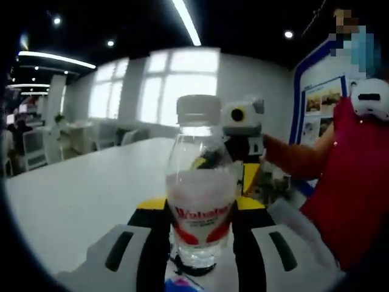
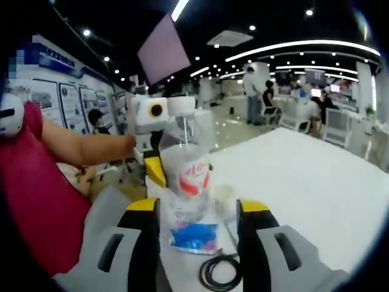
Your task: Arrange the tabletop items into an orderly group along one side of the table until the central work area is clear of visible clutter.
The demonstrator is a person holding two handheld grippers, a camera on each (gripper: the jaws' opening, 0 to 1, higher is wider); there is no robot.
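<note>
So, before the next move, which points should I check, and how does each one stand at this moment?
1. Bottle stands upright on table: ok.
2. White cap is on: ok.
3. Bottle sits between the left gripper jaws: ok.
4. Left jaws pressing the bottle: cannot tell.
5. Right gripper free of the blue packet and black cable lying between its jaws: cannot tell.
6. The two grippers apart: ok.
</note>
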